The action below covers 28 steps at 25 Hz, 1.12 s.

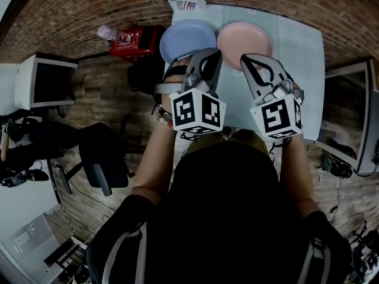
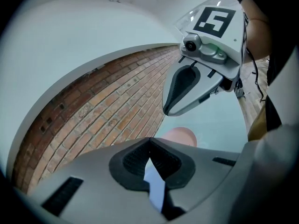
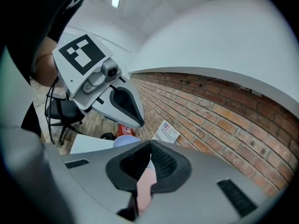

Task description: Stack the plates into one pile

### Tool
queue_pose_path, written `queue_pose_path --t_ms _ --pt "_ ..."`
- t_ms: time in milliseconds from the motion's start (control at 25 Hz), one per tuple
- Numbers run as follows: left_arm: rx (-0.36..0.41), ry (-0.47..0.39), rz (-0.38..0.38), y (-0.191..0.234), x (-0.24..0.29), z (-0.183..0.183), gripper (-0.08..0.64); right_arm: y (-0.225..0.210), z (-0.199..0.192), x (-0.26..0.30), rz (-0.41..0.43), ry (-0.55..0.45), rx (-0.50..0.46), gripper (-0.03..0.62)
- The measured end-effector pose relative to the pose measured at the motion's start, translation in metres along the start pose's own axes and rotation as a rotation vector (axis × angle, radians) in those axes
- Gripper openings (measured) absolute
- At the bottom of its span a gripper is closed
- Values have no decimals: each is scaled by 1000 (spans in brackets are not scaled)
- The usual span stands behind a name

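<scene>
Round pale-blue plate [image 1: 188,40] lies far left on the bench [image 1: 299,52]. Round pink plate [image 1: 244,43] is just beside it on the right; they are close, maybe touching at the rims, not stacked. Both lie flat.

Left gripper [image 1: 207,58] hovers over the near edge of the blue plate, jaws pressed together, nothing between them. Right gripper [image 1: 251,64] is at the near edge of the pink plate, jaws also closed and empty. No plate gripped yet.

Judgement: this is the approach stage. To do it well, open one gripper first, then pinch one plate by its near rim. Lift it clear of the other rim, centre it, then set it down flat. Thin rims and a smooth bench mean the plate may slide, so the free gripper could steady the other one.

The bench is pale and glossy. Left of it are a red crate [image 1: 139,43] with a plastic bottle [image 1: 111,33], a black office chair [image 1: 100,158] and a monitor [image 1: 47,84]. A brick wall [image 1: 77,10] stands behind.
</scene>
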<state>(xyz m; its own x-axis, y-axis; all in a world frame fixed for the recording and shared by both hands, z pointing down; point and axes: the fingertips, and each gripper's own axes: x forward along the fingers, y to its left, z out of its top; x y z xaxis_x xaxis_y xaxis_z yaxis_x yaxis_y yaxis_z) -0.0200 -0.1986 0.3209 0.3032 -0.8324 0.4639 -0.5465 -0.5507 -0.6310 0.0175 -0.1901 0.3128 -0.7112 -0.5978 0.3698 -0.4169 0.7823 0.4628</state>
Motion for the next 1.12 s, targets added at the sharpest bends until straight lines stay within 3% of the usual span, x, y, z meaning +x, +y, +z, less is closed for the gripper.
queue_pose_path --t_ms 640,920,1120 --pt "-46 82 82 -36 49 59 23 -62 -68 -47 57 -44 -21 35" --pt "-40 104 64 -48 62 59 23 -70 -80 -54 43 -68 17 35" --pt "-46 111 1 -58 65 50 23 -66 -82 -49 49 -66 34 35"
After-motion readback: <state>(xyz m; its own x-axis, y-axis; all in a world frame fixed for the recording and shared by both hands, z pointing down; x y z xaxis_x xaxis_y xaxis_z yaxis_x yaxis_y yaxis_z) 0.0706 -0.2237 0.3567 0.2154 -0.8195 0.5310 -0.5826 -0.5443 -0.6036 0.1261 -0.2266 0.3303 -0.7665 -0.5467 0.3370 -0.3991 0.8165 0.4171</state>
